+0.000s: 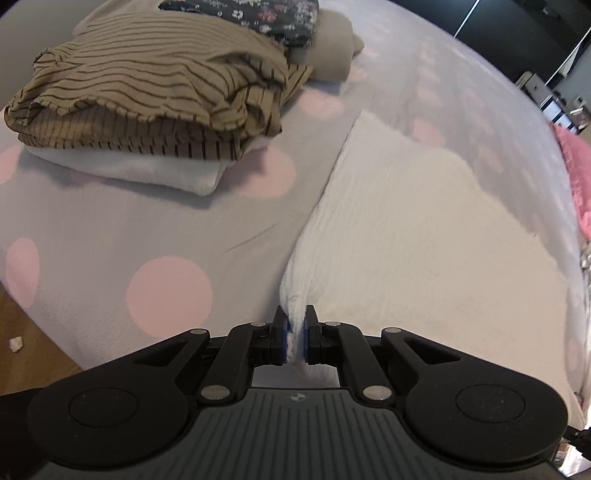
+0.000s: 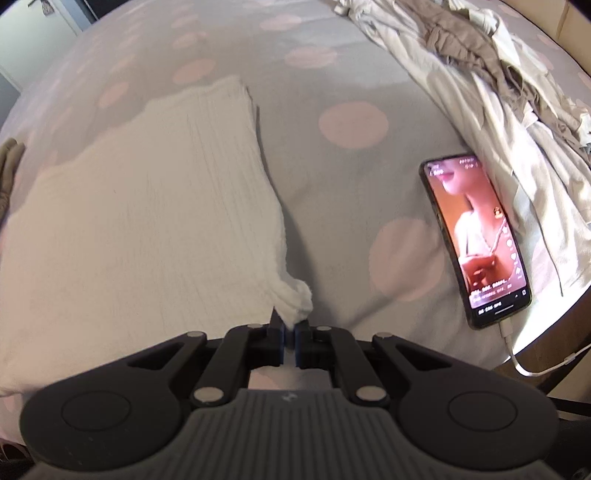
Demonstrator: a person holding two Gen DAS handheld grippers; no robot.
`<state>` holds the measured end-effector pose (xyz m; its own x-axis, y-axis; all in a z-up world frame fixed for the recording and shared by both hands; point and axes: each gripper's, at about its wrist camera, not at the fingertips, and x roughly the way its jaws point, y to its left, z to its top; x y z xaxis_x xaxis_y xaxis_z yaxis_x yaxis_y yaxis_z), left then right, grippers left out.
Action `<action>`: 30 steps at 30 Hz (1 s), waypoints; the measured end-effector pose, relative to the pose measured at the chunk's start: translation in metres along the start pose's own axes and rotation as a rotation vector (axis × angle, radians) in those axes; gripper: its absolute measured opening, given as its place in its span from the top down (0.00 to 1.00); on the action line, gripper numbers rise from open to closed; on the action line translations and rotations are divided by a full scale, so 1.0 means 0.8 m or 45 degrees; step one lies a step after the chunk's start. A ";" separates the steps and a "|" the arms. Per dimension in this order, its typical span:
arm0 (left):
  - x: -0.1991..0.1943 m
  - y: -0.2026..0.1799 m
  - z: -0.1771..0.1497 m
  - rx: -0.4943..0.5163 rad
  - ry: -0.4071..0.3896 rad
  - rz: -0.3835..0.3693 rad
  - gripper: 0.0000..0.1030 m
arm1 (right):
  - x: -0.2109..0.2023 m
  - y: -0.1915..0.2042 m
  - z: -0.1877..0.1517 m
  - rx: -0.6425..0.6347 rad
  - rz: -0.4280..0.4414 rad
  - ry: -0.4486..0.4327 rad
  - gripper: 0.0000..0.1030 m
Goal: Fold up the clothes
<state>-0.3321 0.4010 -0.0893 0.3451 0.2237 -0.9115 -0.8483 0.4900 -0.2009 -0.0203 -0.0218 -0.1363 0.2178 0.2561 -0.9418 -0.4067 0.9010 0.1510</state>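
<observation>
A white ribbed garment (image 1: pixel 417 229) lies spread on the grey bed sheet with pink dots (image 1: pixel 110 221). My left gripper (image 1: pixel 295 332) is shut on its near left corner, with white cloth bunched between the blue pads. In the right wrist view the same white garment (image 2: pixel 147 221) stretches away to the left. There my right gripper (image 2: pixel 290 334) is shut on the garment's near right corner, which puckers up just above the fingertips. Both corners are held low, near the sheet.
A stack of folded clothes, a tan striped top (image 1: pixel 147 92) over a white piece (image 1: pixel 147 170), sits at the left, with a dark floral item (image 1: pixel 251 14) behind. A lit phone (image 2: pixel 476 236) on a cable and a heap of unfolded pale clothes (image 2: pixel 498 92) lie right. Wooden floor (image 1: pixel 33 332) shows beyond the bed's edge.
</observation>
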 end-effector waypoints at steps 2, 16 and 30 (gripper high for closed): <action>0.003 -0.005 -0.004 0.046 0.015 0.028 0.93 | 0.001 0.003 -0.003 -0.033 -0.023 0.000 0.90; -0.068 -0.046 -0.020 0.234 -0.430 -0.113 0.73 | -0.059 0.020 0.007 -0.077 0.351 -0.251 0.19; -0.062 -0.095 0.063 0.365 -0.323 -0.281 0.64 | -0.081 0.017 0.106 -0.063 0.449 -0.428 0.12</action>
<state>-0.2646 0.3952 -0.0106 0.6235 0.2698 -0.7338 -0.6100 0.7549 -0.2407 0.0351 0.0031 -0.0478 0.3302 0.6492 -0.6851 -0.5475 0.7230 0.4213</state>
